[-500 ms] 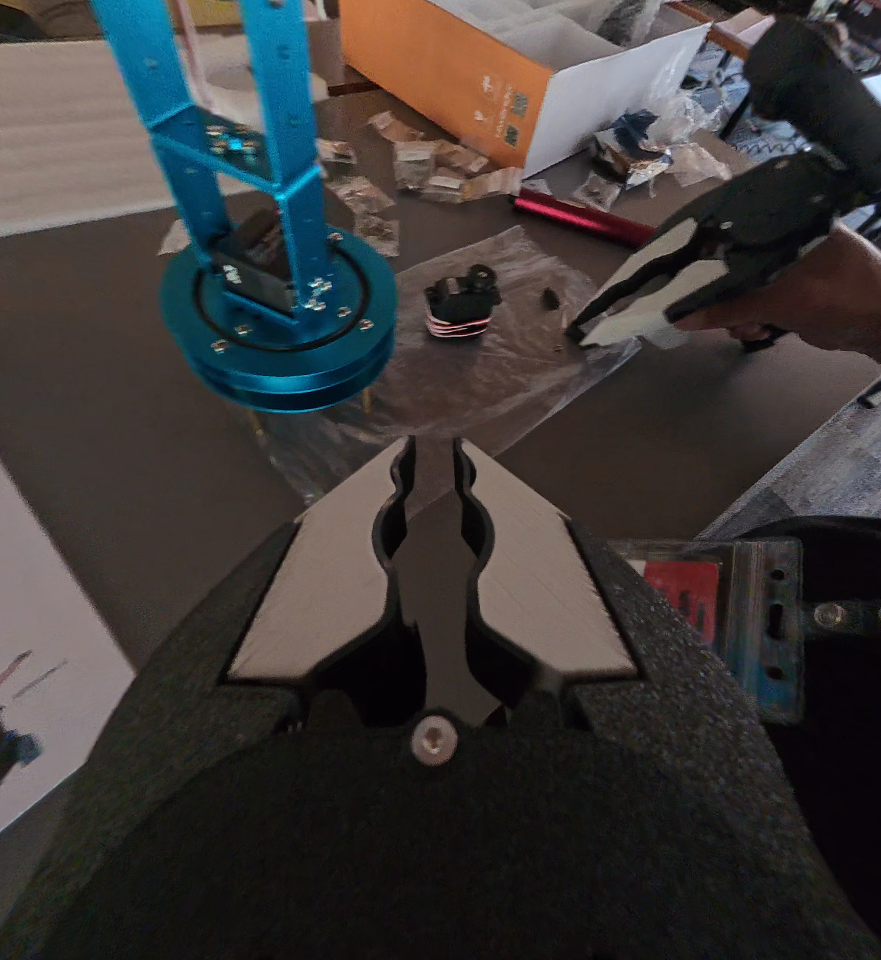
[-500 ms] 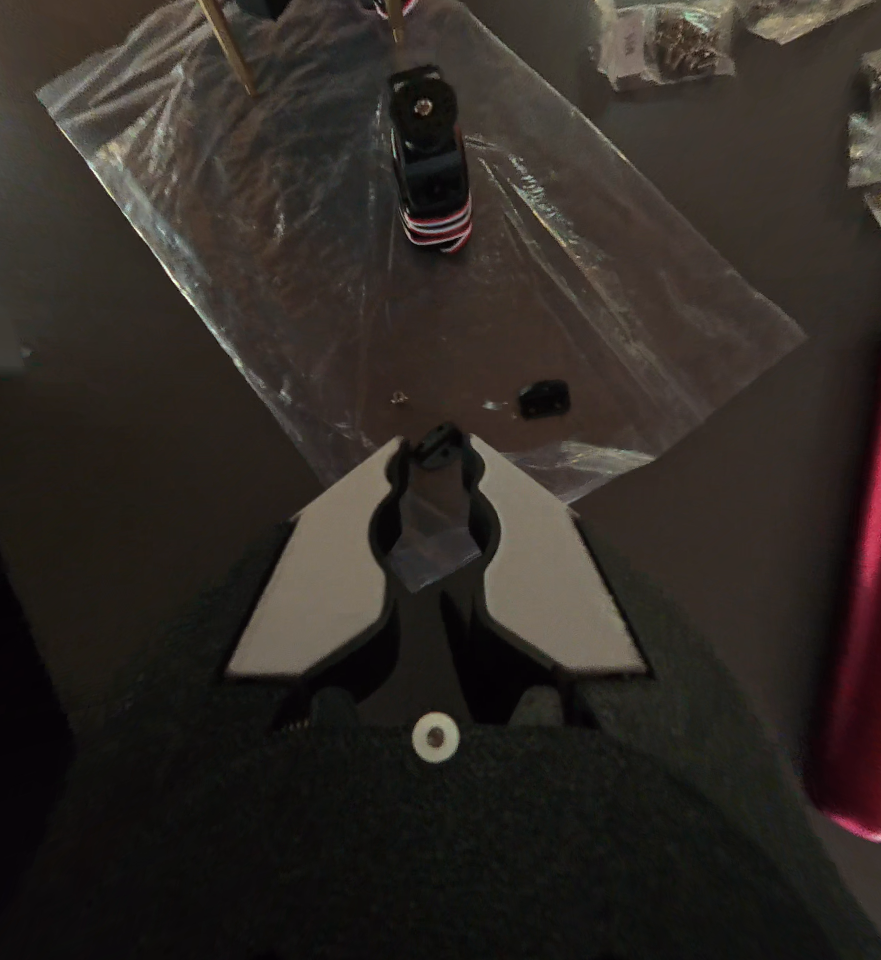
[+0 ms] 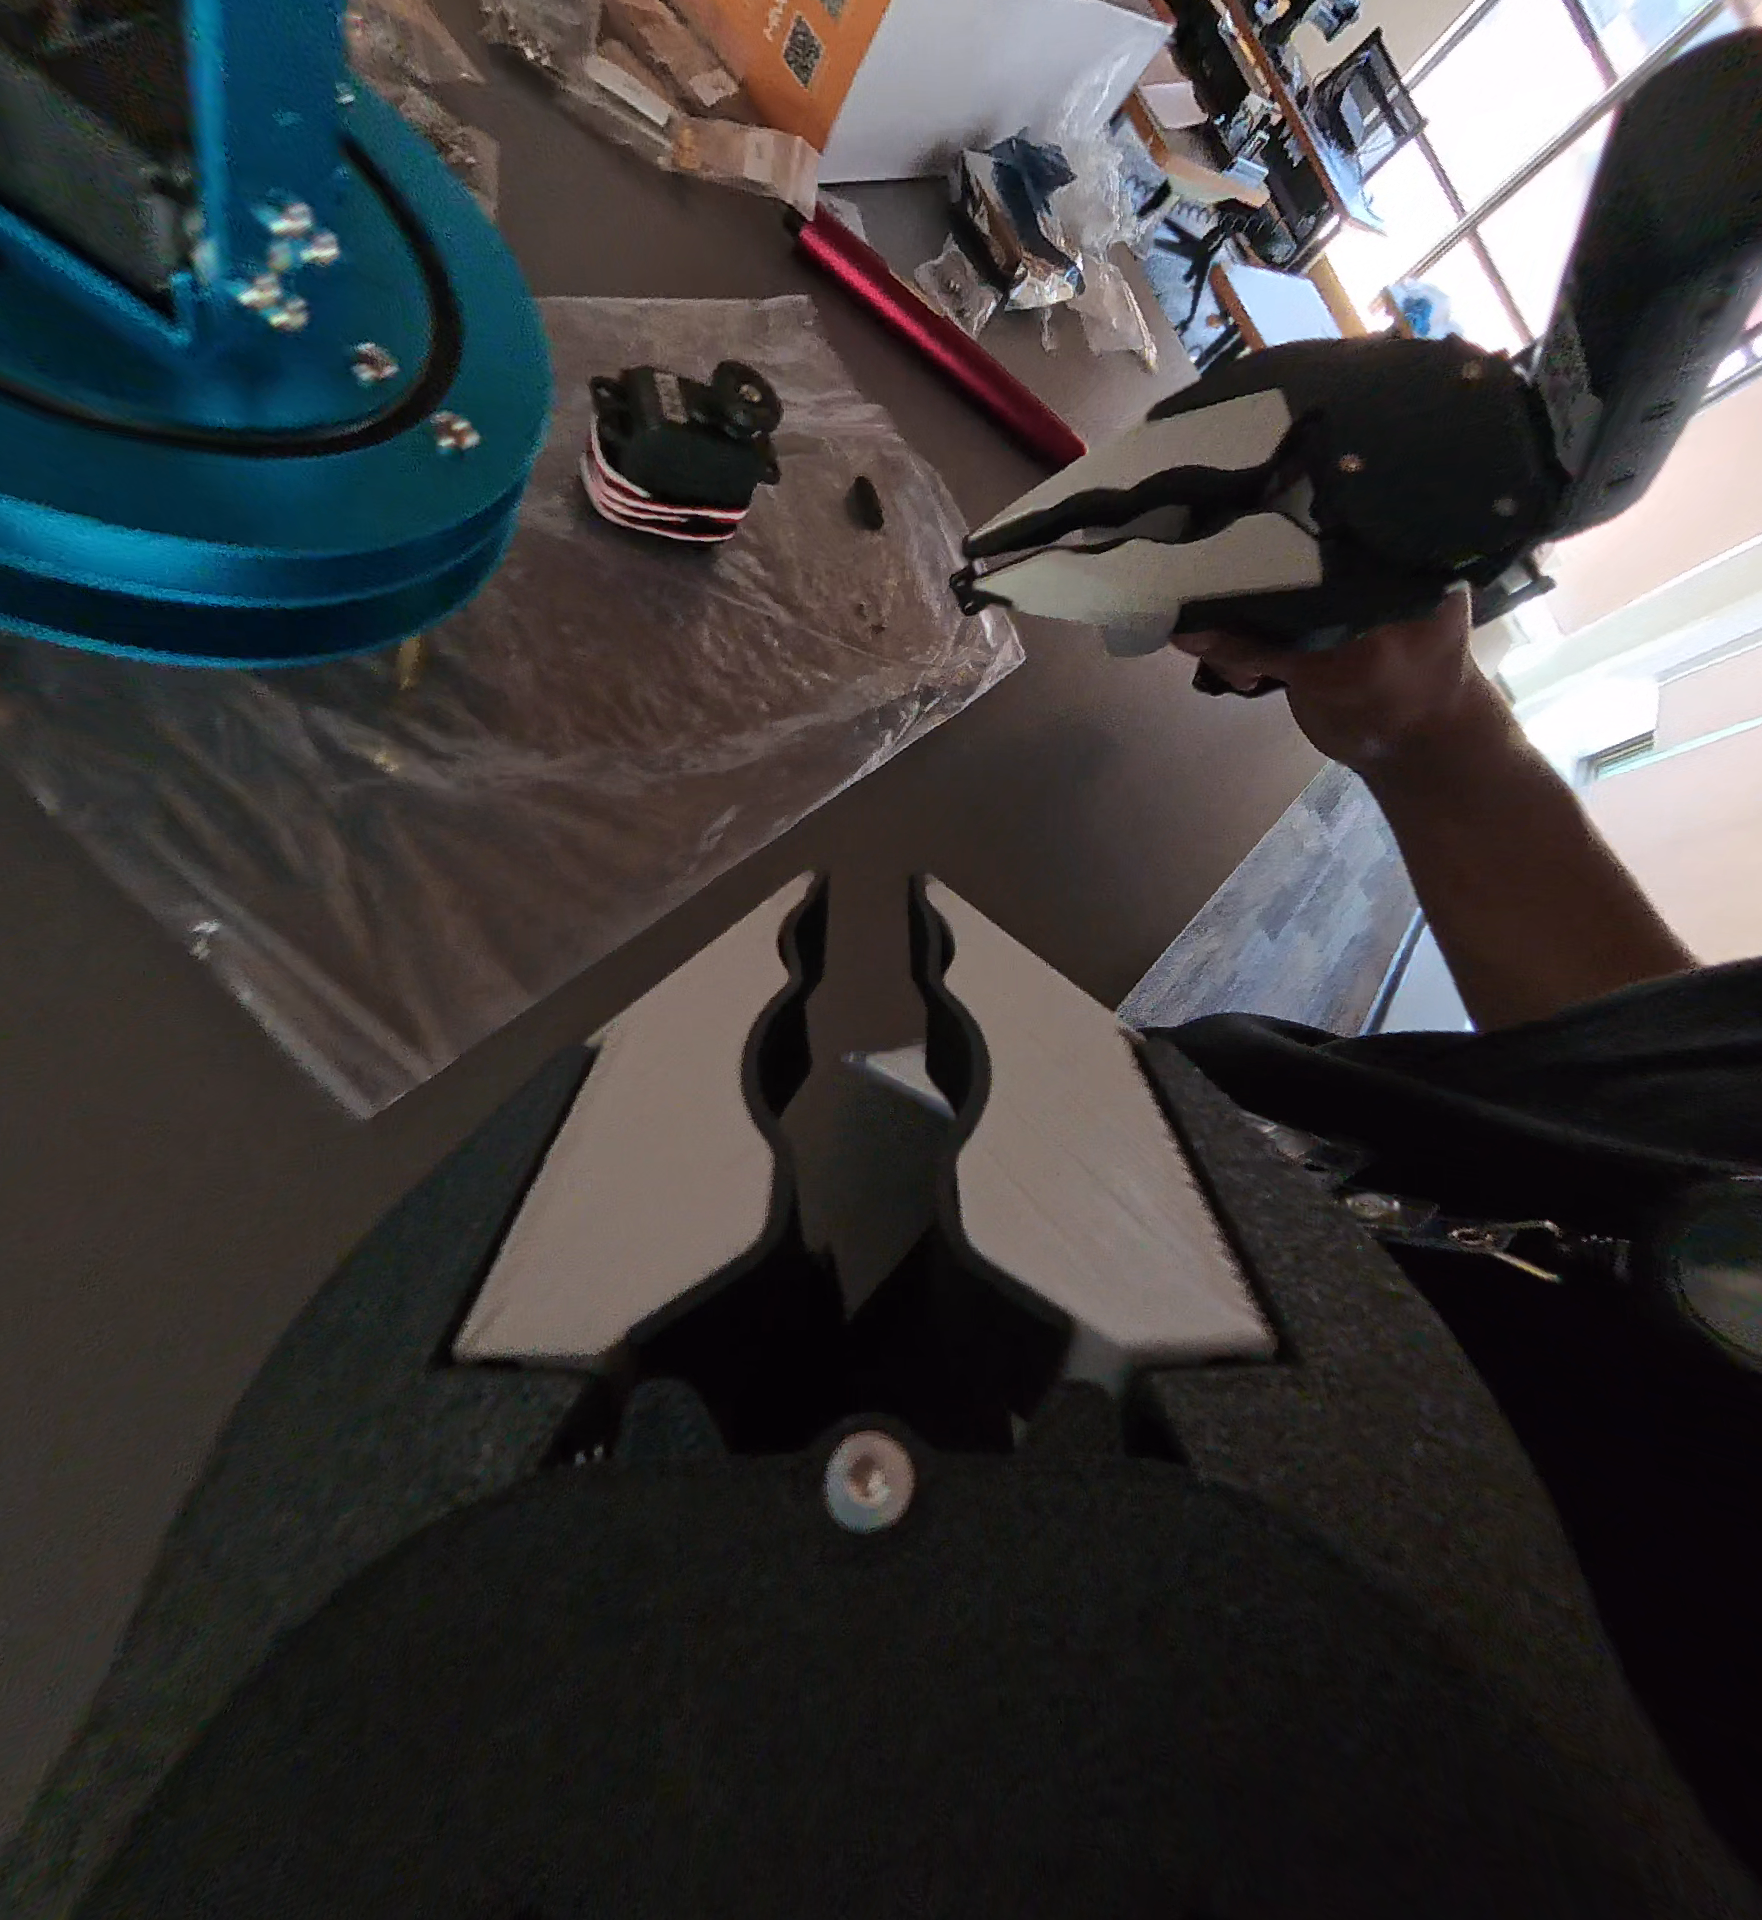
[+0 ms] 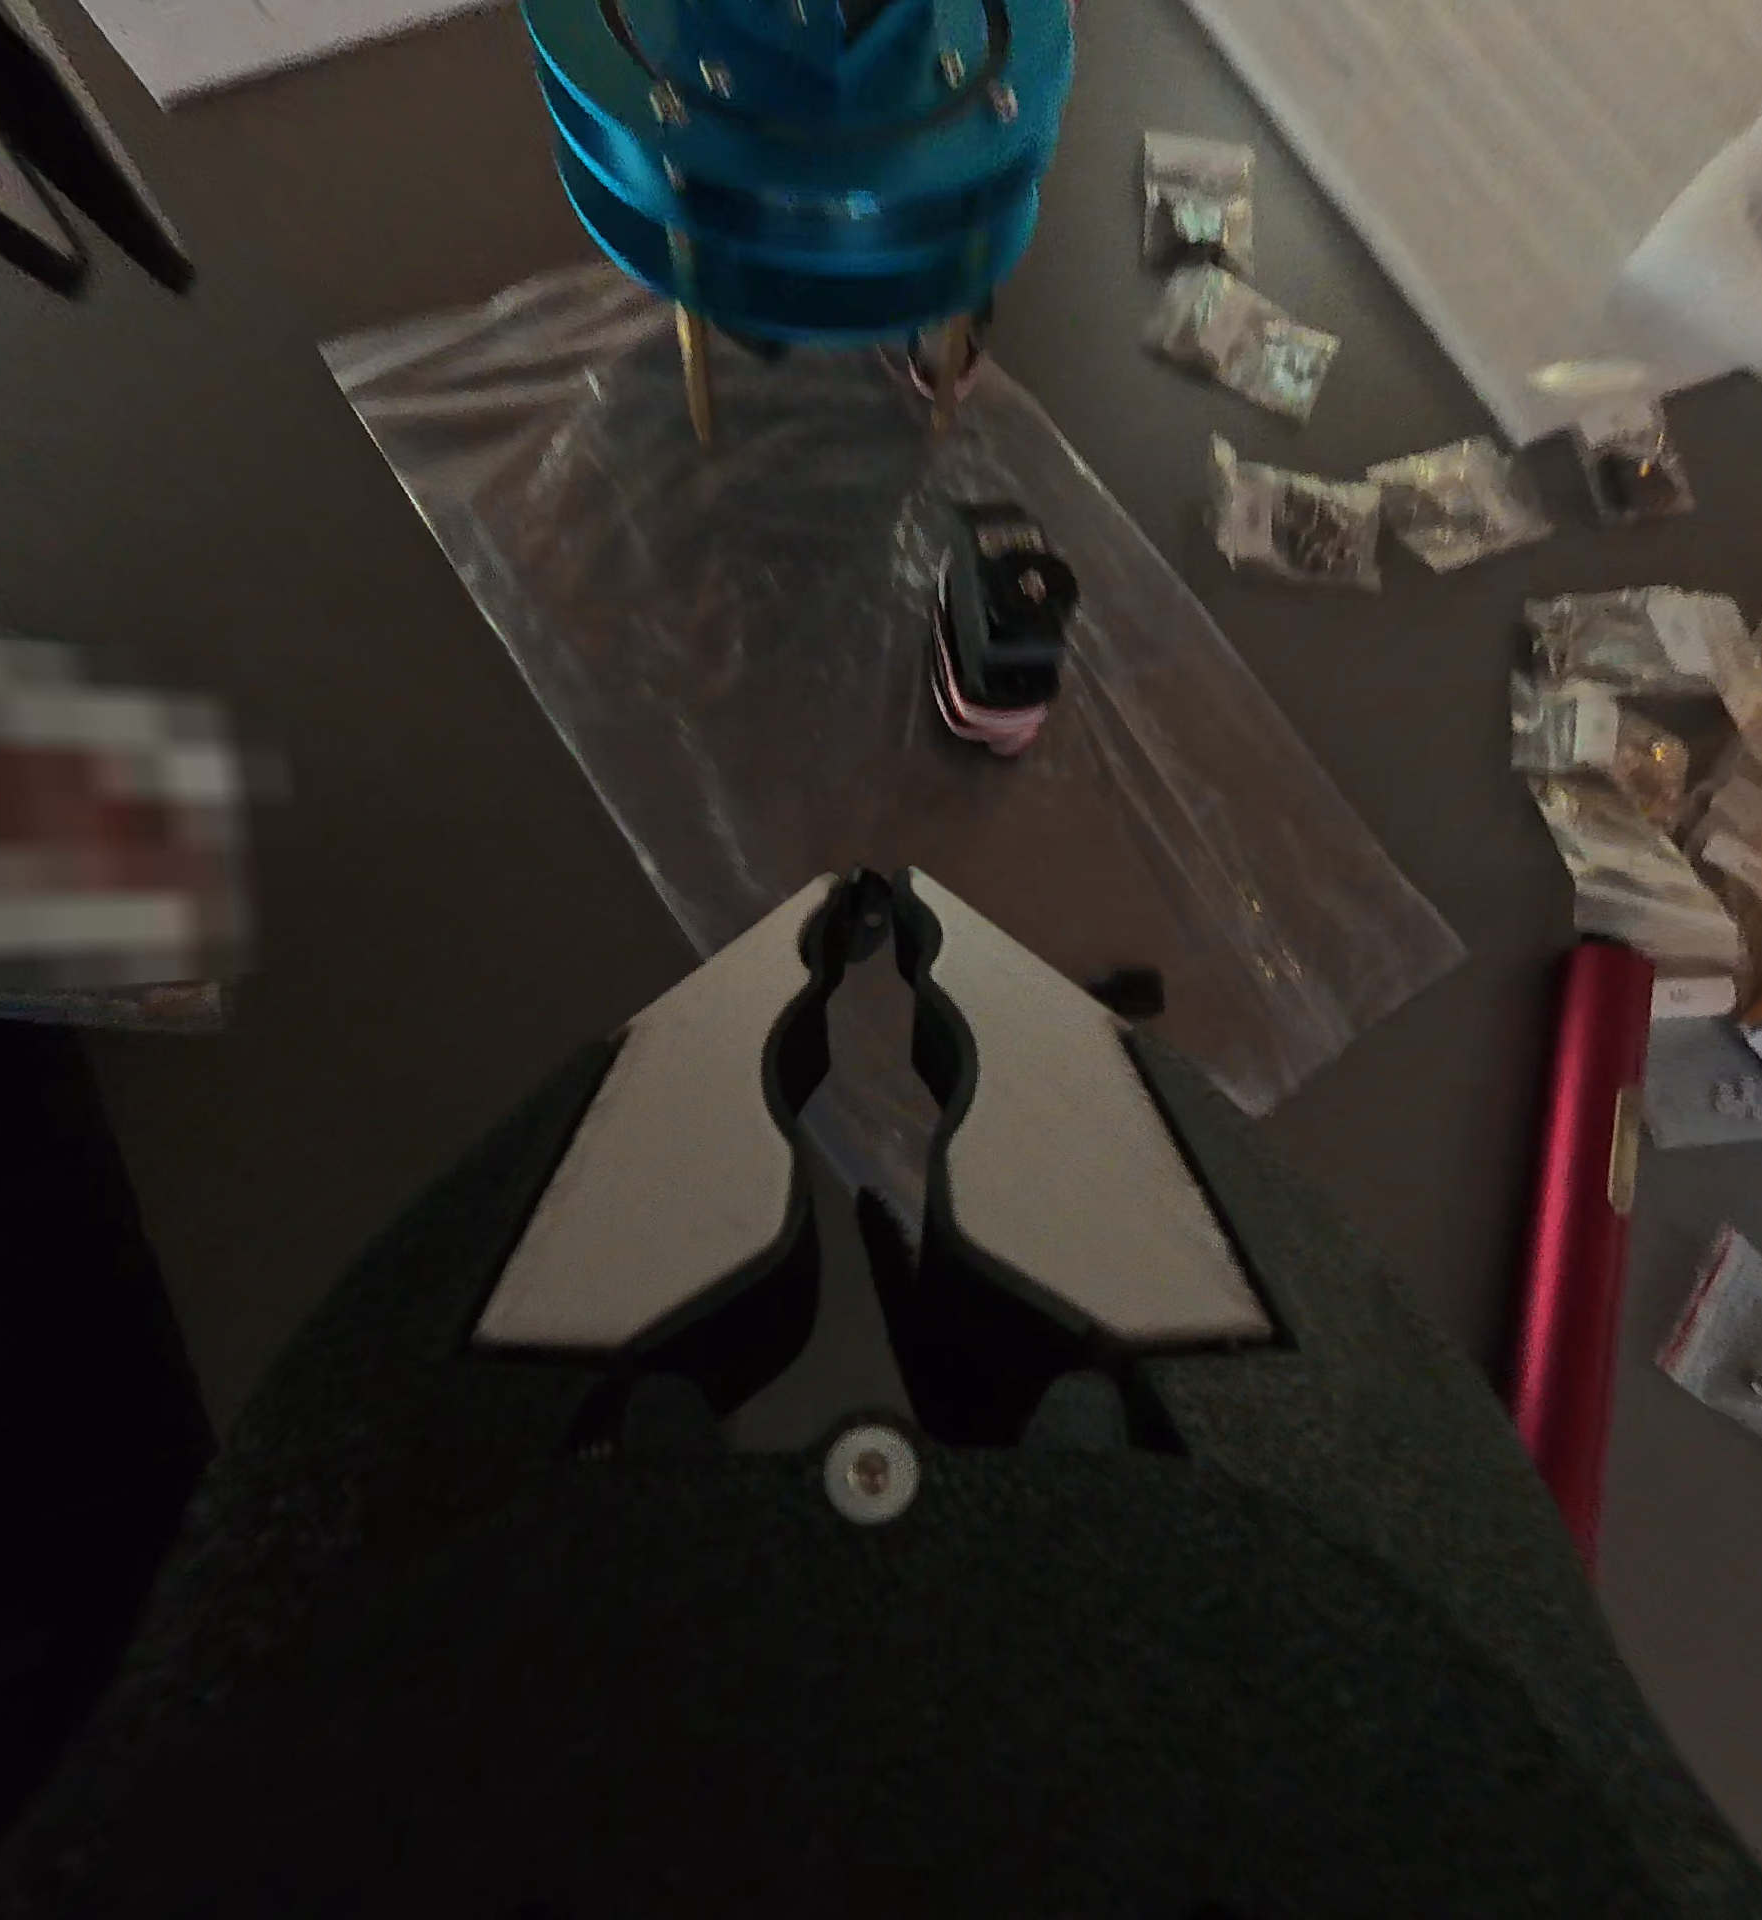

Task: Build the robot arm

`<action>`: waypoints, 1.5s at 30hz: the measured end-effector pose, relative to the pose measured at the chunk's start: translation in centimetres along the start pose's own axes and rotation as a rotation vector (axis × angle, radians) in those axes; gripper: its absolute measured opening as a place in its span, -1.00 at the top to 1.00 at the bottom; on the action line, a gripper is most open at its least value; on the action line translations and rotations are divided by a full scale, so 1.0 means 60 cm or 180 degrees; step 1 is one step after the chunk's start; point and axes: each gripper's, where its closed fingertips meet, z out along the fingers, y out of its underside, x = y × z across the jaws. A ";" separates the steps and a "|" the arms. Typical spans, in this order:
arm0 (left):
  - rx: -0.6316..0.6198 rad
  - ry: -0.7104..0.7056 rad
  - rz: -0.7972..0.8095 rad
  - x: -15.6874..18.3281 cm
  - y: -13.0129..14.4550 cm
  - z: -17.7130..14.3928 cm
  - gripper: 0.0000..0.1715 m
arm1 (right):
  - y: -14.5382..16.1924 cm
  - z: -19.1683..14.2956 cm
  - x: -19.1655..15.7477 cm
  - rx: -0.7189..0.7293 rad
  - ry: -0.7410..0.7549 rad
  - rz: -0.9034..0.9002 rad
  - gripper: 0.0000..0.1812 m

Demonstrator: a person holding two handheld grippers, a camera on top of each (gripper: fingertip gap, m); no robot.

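Right wrist view: servo (image 4: 1002, 634) beyond right claw (image 4: 869, 883).

No legible text was found. Square code marks and small print were seen on the orange box (image 3: 804, 62), and printed labels on the small parts bags (image 4: 1625, 717); all were too blurred or small to be read.

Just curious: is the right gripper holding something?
Yes. The right gripper is shut on a small black part pinched at its tips.
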 end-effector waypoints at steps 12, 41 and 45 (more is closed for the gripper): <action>-0.0013 -0.0401 -0.0046 -0.169 0.067 -0.156 0.80 | -0.124 0.142 -0.147 -0.0235 0.0371 -0.0837 0.91; 0.0070 -0.0291 0.0296 -0.268 0.054 -0.270 0.81 | -0.082 0.165 -0.128 -0.0353 0.0495 0.1086 0.64; 0.0026 -0.0349 0.0359 -0.263 0.056 -0.266 0.81 | -0.081 0.175 -0.132 -0.0368 0.0328 0.1074 0.69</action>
